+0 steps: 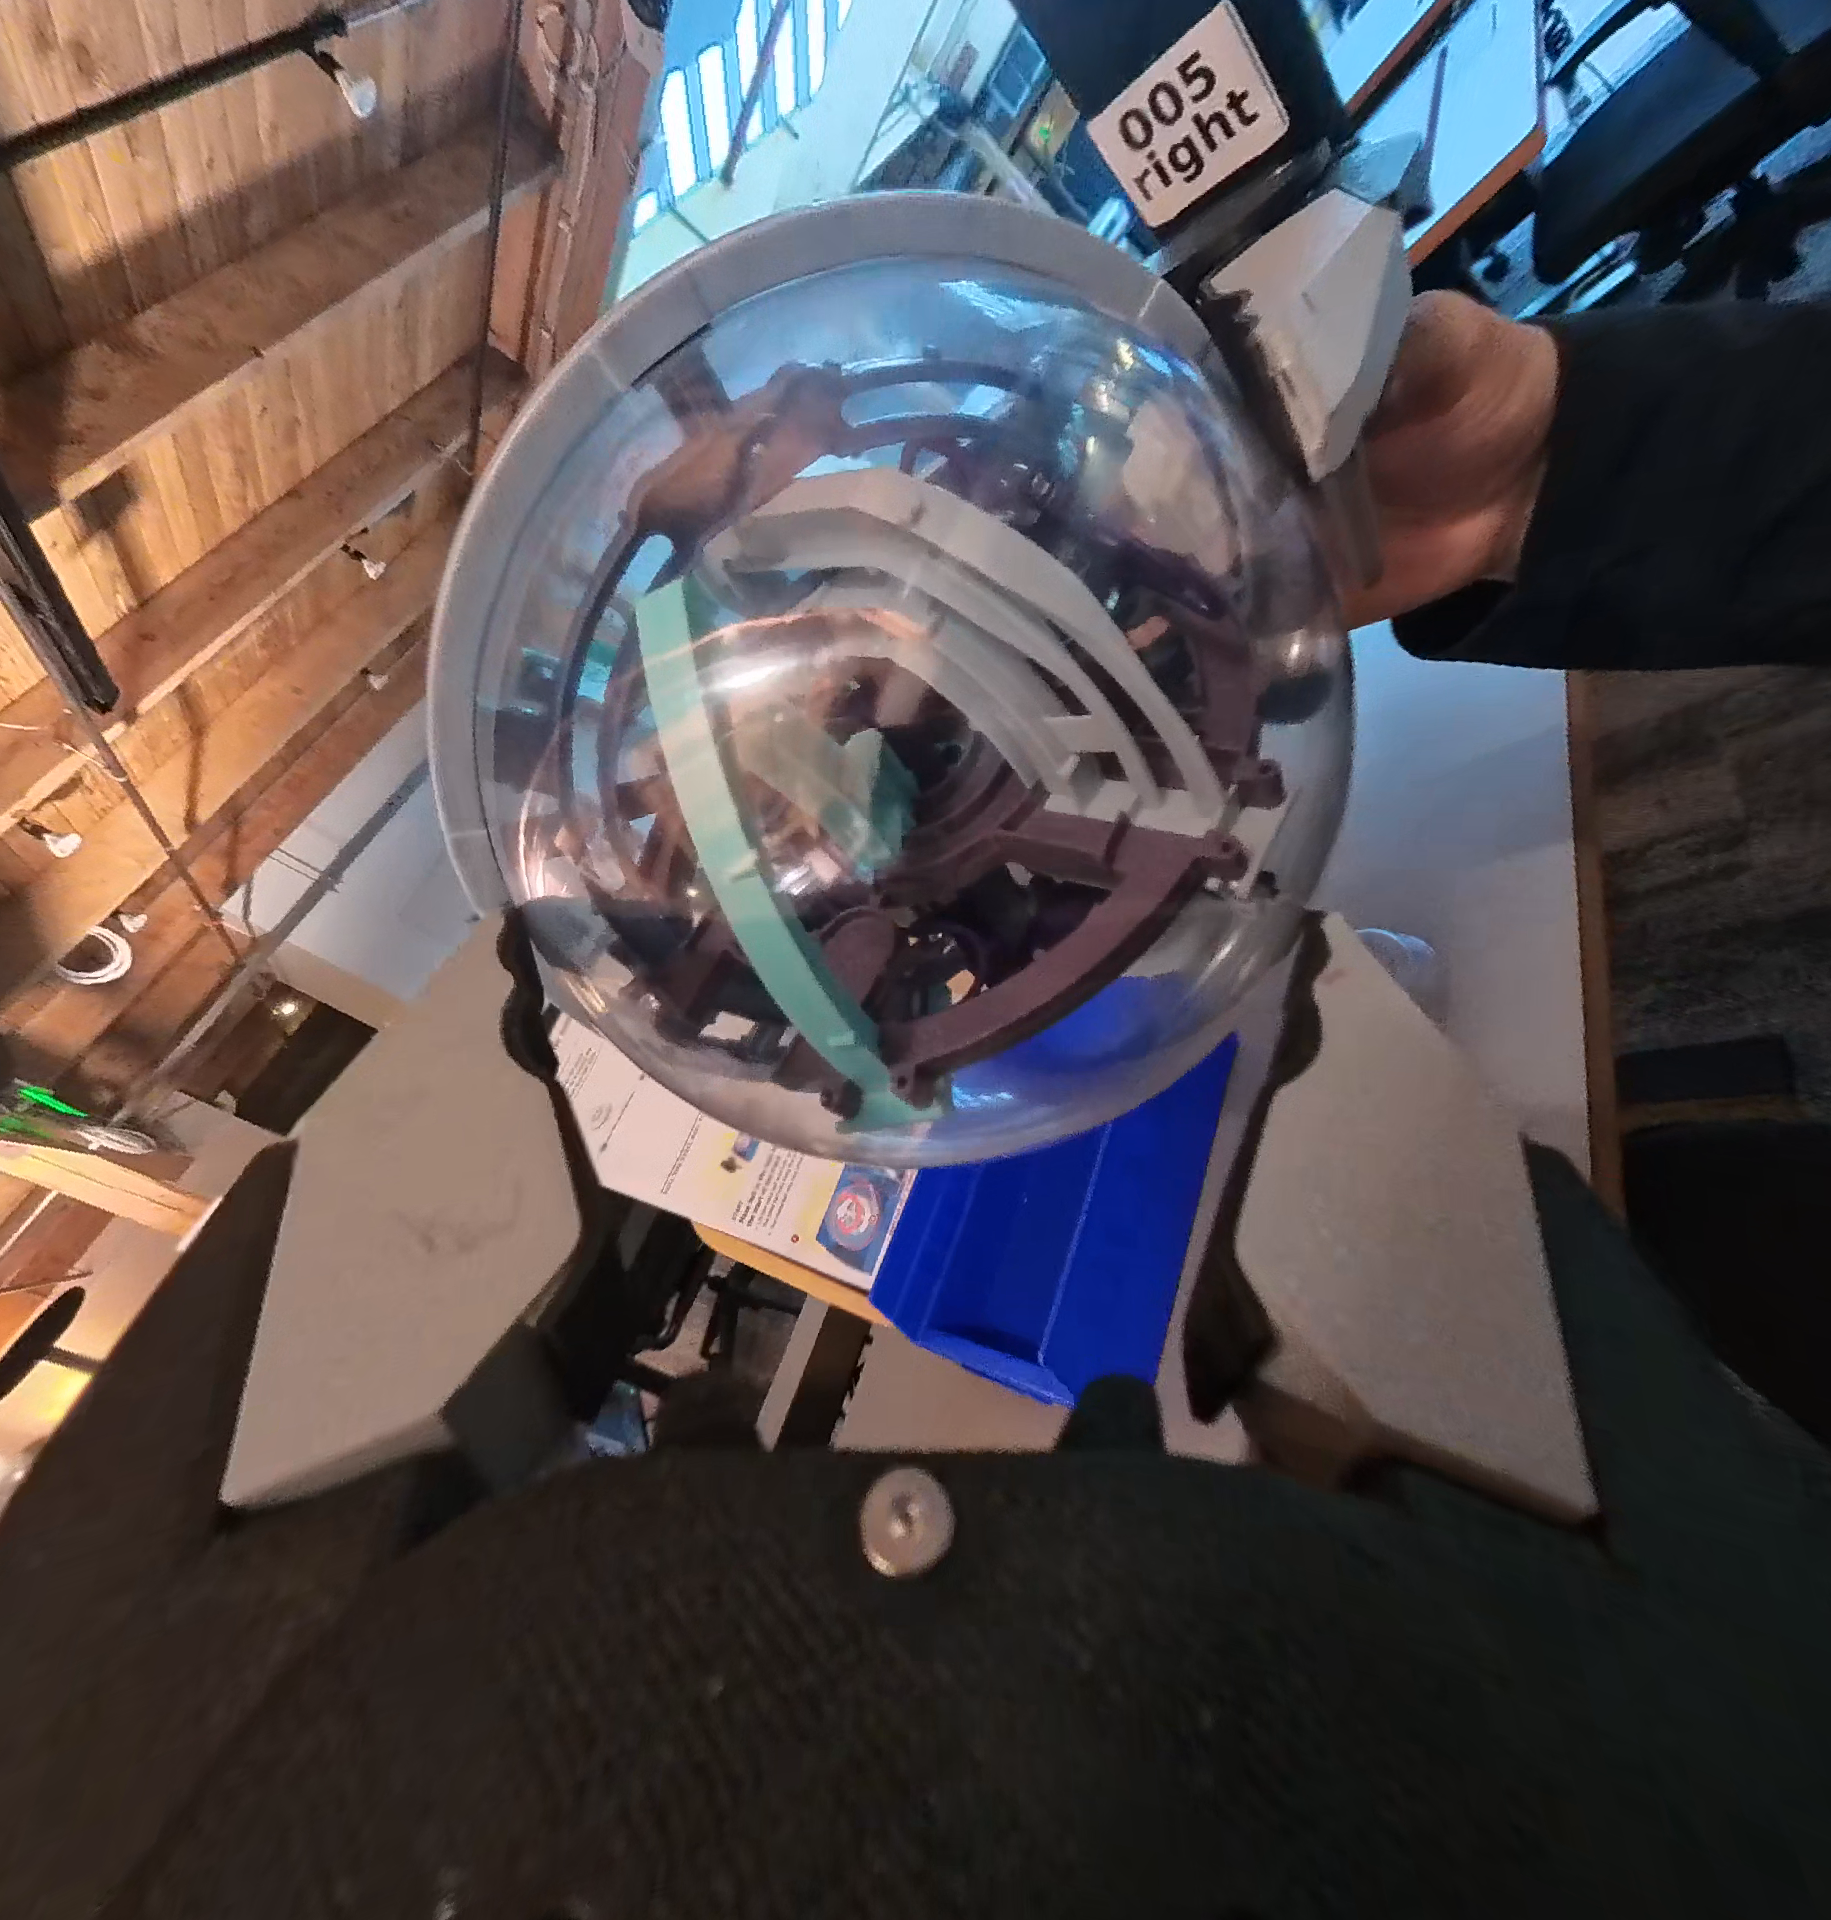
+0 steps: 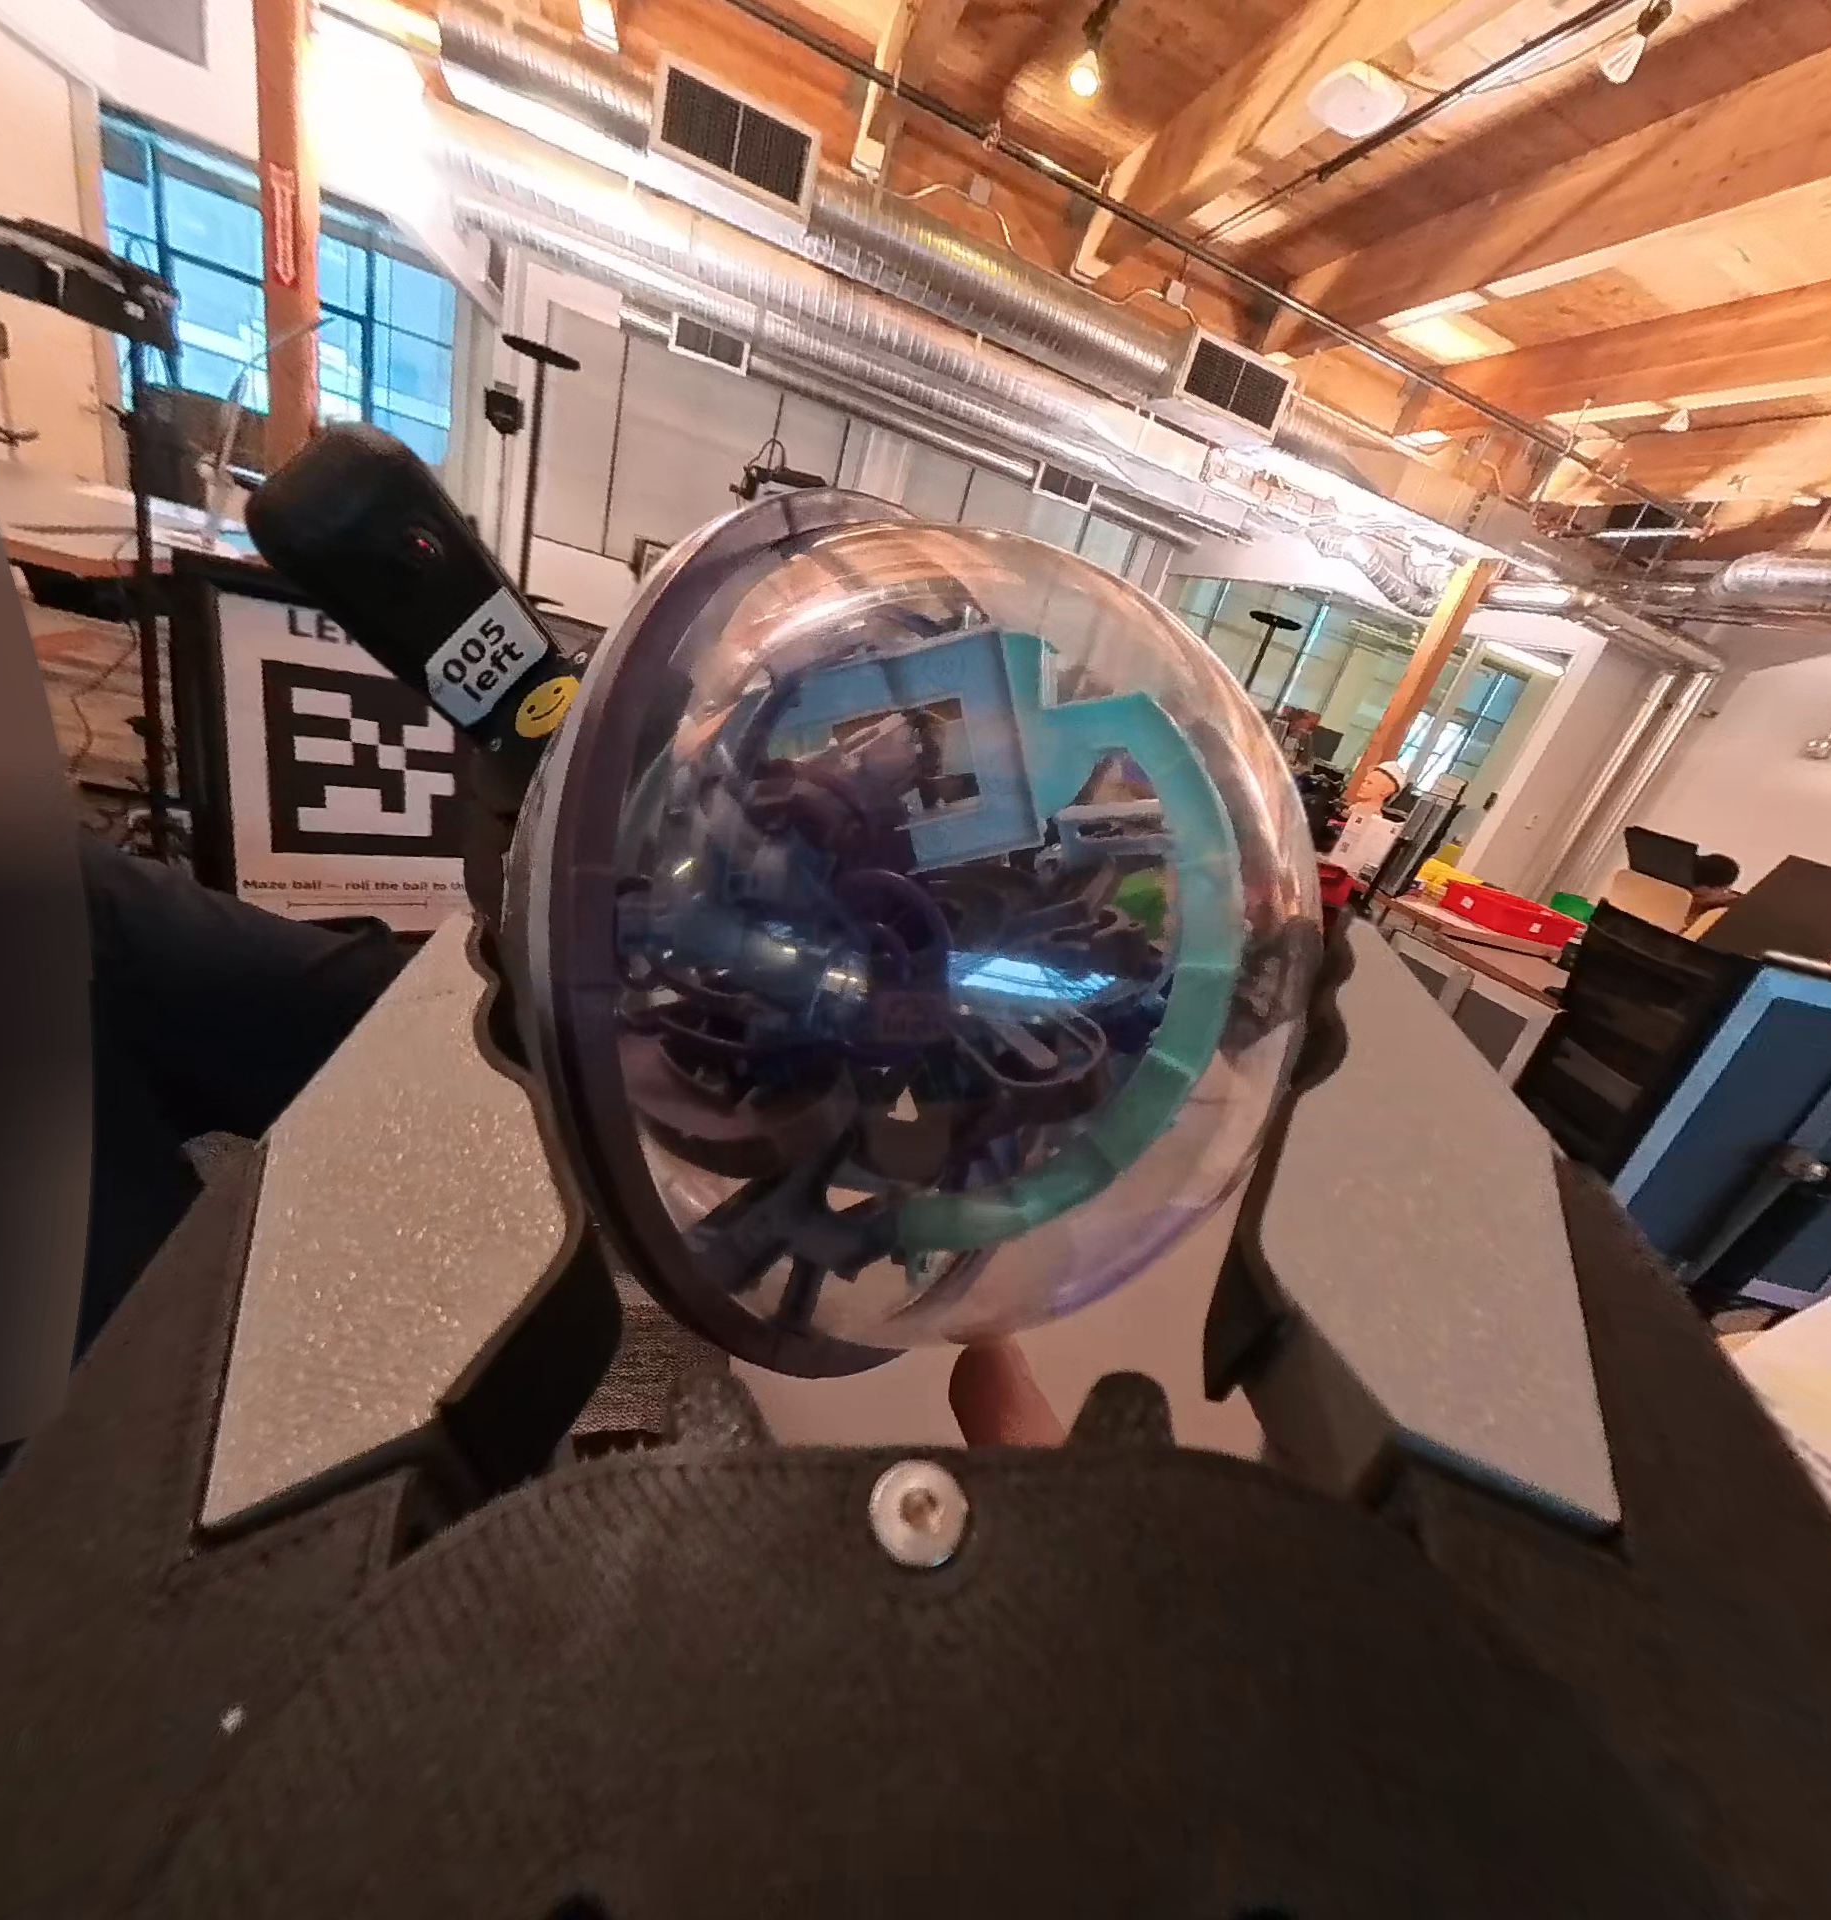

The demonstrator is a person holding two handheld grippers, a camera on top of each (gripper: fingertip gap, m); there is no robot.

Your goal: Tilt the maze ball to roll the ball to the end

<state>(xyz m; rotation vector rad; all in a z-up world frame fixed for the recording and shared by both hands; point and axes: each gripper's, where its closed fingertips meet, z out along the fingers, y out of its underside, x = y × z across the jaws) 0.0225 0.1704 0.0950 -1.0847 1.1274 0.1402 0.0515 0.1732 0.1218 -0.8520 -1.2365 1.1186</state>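
Mid-tilt: both grippers clamp the maze ball aloft.

Left wrist view: our left gripper (image 1: 906, 940) has its fingers (image 1: 521, 997) closed against the lower flanks of the maze ball (image 1: 890, 686), which fills the centre. The right gripper (image 1: 1295, 312) grips at 1 o'clock, a hand (image 1: 1451, 457) behind it. A blue bin (image 1: 1056, 1257) sits at 6 o'clock on the table (image 1: 1462, 790) below. Right wrist view: our right gripper (image 2: 911, 997) pinches the sphere at 9 and 3 o'clock; the left gripper's body shows at 10 o'clock. We cannot pick out the small ball inside. We judge the rolling step under way; next calls for a slow, joint tilt, grips unchanged.
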